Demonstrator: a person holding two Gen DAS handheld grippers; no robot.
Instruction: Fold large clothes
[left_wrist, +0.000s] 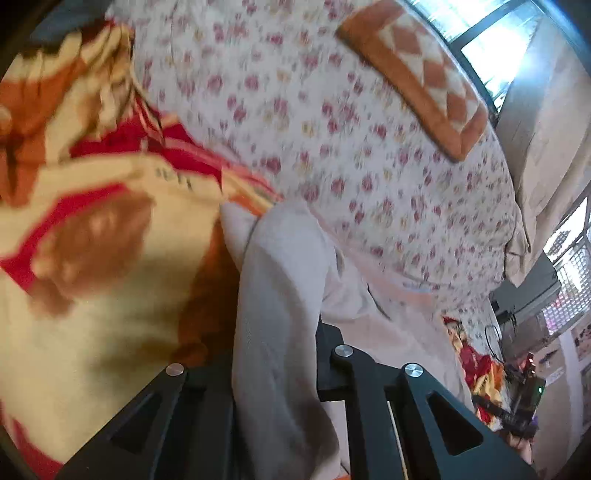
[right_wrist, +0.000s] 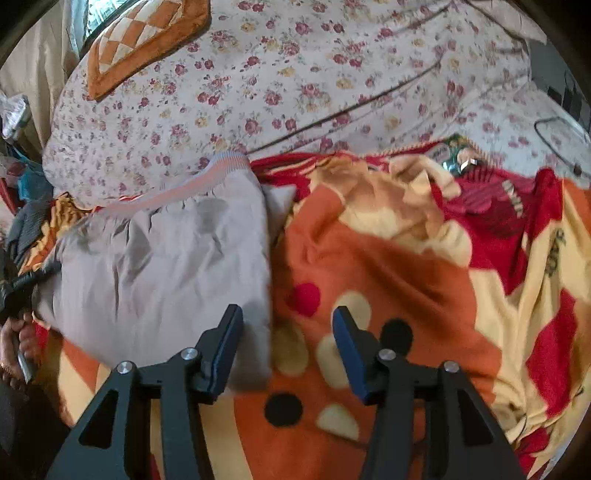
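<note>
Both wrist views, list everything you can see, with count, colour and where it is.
Garment: one, pale grey with a striped waistband, lying on the blanket, one end pinched in the left gripper.
Blanket: one, orange, red and cream, under the garment.
Bedsheet: one, white with small red flowers, beyond the blanket.
Cushion: one, orange and cream diamonds, on the bedsheet by the window.
Cable: one, dark, across the bedsheet.
Window: one, bright, behind the cushion.
Left gripper: black, shut on the garment.
Right gripper: black with blue pads, open above the garment's edge.
</note>
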